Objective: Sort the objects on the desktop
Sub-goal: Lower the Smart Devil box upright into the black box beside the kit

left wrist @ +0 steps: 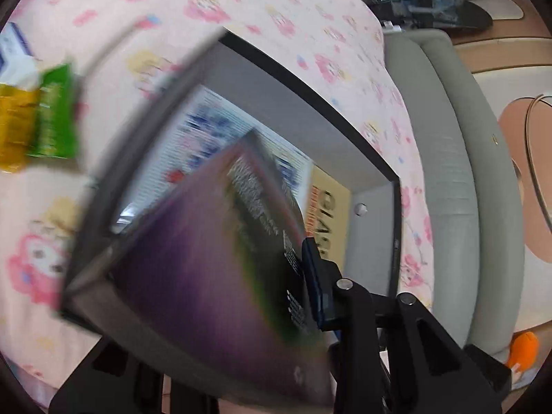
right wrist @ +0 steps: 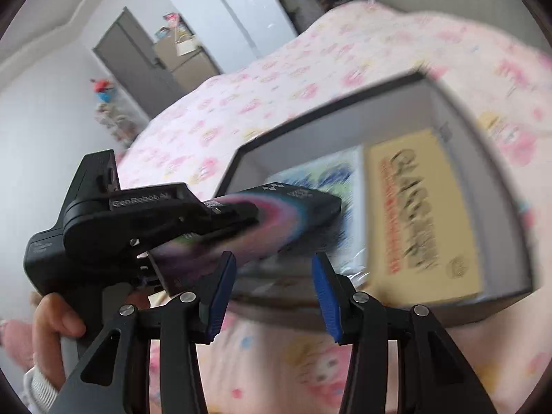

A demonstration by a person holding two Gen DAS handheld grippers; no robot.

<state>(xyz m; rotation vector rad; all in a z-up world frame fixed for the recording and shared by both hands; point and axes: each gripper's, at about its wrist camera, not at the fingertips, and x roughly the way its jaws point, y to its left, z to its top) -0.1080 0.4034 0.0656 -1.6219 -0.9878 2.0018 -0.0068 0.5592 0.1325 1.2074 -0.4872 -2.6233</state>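
Grey storage box (right wrist: 493, 186) open on the pink bedspread (left wrist: 276, 17). Purple flat box (left wrist: 207, 276) clamped in left gripper (left wrist: 220, 314), long axis slanting into its near-left corner. Right gripper (right wrist: 272, 293) half-open, empty, just nearside.

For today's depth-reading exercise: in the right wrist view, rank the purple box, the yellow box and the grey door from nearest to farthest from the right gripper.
1. Purple box: just above the right gripper, held by the left gripper.
2. Yellow box: right, inside the grey bin.
3. Grey door: far wall, upper left.
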